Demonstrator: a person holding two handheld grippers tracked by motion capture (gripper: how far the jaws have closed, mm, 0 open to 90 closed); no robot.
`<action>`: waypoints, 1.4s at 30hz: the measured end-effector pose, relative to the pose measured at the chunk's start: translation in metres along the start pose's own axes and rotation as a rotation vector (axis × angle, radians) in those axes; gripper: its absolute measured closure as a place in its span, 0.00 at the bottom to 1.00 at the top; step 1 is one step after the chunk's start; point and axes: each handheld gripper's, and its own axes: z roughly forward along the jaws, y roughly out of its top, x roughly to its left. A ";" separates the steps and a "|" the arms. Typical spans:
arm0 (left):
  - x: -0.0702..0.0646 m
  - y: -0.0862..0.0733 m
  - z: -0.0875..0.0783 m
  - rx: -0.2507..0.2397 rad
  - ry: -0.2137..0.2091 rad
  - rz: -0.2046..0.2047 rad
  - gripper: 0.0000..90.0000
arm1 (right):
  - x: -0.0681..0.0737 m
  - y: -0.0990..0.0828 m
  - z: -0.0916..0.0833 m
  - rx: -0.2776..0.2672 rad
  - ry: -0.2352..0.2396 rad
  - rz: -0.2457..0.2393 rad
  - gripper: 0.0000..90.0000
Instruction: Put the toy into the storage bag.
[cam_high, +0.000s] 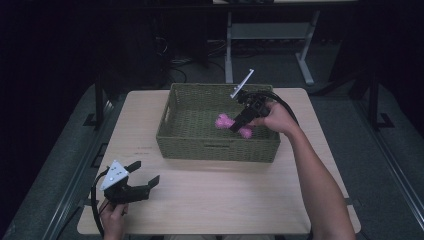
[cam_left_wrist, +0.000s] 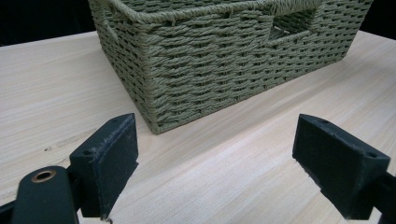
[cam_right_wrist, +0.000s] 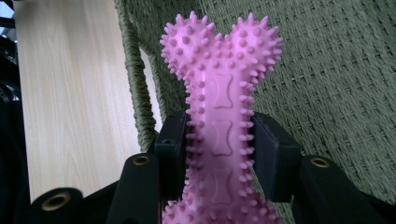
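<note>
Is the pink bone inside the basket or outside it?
Inside: the bone, gripped by the right claw, hangs within the basket walls.

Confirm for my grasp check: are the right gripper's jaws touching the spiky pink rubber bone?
Touching: the right gripper view shows both pads pressed against the bone's shaft.

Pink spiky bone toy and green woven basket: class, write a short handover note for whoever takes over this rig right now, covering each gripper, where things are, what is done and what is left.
Right gripper: shut on the pink spiky bone toy, fingers clamped on its shaft, held inside the green woven basket.
Left gripper: open, holding nothing, low over the wooden table in front of the basket's near left corner.
Done: toy gripped and brought into the basket.
Left: probably lower it to the basket floor, open the fingers, withdraw. Whether the toy already touches the floor cannot be told.
</note>
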 end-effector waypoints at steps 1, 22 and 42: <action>0.000 0.000 0.000 0.000 0.000 -0.005 0.15 | -0.002 0.000 0.002 0.002 0.000 -0.001 0.64; 0.000 0.000 0.001 0.002 -0.003 0.001 0.15 | -0.008 -0.002 0.012 0.019 0.000 0.023 0.63; -0.001 0.000 0.001 0.003 -0.005 0.000 0.15 | -0.014 -0.009 0.024 0.033 0.018 0.051 0.64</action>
